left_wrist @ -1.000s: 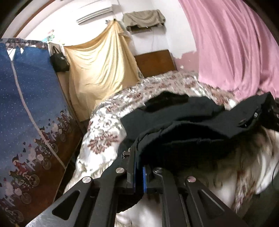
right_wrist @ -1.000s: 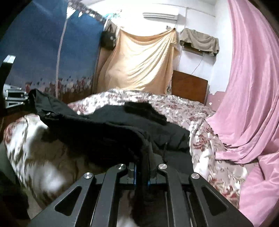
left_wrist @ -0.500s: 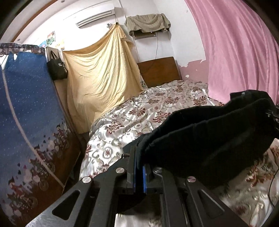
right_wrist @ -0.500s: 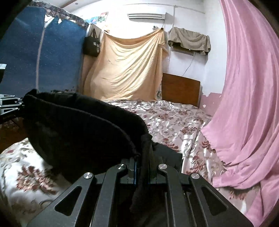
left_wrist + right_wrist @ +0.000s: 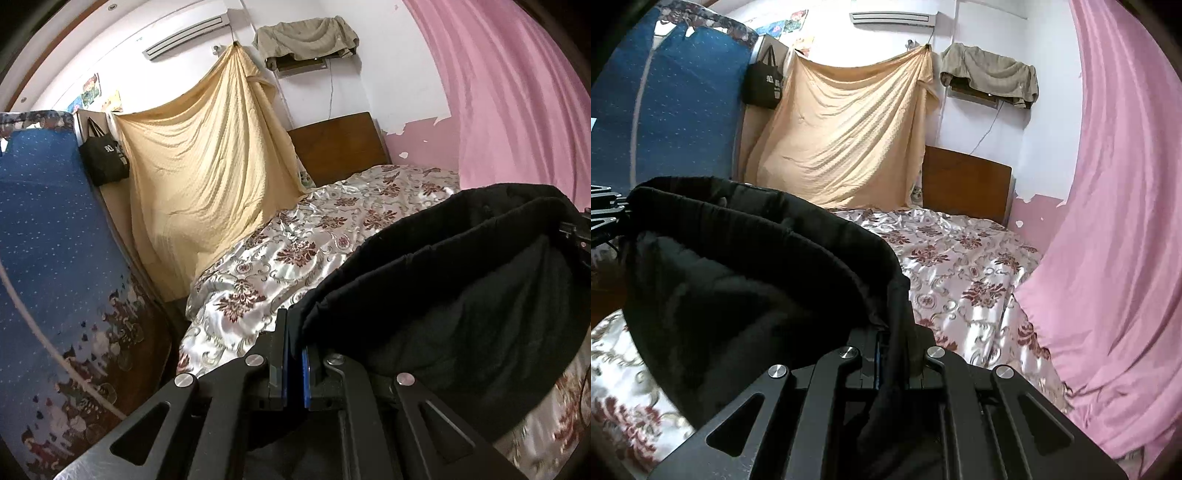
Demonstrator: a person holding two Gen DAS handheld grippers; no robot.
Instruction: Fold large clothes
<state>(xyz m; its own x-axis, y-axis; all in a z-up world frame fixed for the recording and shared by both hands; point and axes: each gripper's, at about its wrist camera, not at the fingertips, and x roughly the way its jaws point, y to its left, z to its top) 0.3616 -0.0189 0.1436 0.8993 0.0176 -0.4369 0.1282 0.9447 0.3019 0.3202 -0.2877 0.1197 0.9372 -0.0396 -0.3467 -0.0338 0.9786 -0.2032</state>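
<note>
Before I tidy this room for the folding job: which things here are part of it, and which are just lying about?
Part of the job:
- black garment, hanging between the two grippers
- left gripper, shut on its edge
- right gripper, shut on its other edge
- bed with floral cover, the surface below

Just lying about:
- yellow sheet
- pink curtain
- black bag
- blue wardrobe cover

The left tool (image 5: 294, 354) is a matte black frame of angular arms with triangular cut-outs, joined by round silver screw heads. Its two narrow fingers (image 5: 284, 369) carry blue pads along their inner faces. The right tool (image 5: 892, 354) has the same build: black linkage arms, silver pivot screws, triangular openings in the outer plates, and a strip of blue showing on one finger (image 5: 877, 363).
</note>
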